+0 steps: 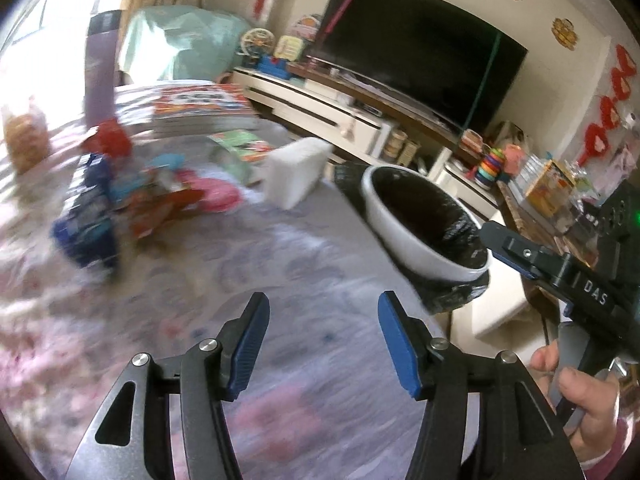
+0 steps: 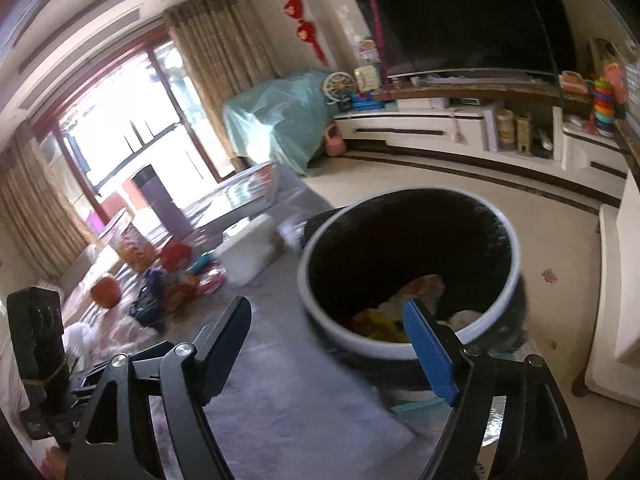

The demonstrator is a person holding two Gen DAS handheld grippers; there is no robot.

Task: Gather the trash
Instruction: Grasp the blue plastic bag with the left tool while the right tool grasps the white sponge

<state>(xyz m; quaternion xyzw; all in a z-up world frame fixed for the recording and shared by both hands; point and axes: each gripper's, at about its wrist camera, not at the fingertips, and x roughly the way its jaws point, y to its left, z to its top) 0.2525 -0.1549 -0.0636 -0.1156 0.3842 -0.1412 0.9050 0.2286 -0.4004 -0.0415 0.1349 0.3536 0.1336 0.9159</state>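
Observation:
My left gripper [image 1: 322,344] is open and holds nothing, hovering over the patterned tablecloth [image 1: 280,264]. To its upper left lies a blurred pile of wrappers: a blue packet [image 1: 90,216], an orange one [image 1: 160,208] and a red one [image 1: 108,140]. The white bin [image 1: 400,240] with a black liner stands at the table's right edge. My right gripper [image 2: 326,344] is open and empty, its right finger in front of the bin's rim [image 2: 310,296]. Yellow and orange scraps [image 2: 380,322] lie inside the bin. The wrapper pile [image 2: 176,280] is at far left.
A white block [image 1: 296,172] stands on the table between the pile and the bin, with a stack of books [image 1: 200,108] behind. A TV [image 1: 420,44] on a low white cabinet [image 1: 320,108] lines the far wall. A hand [image 1: 580,396] grips the other tool's black body [image 1: 592,288].

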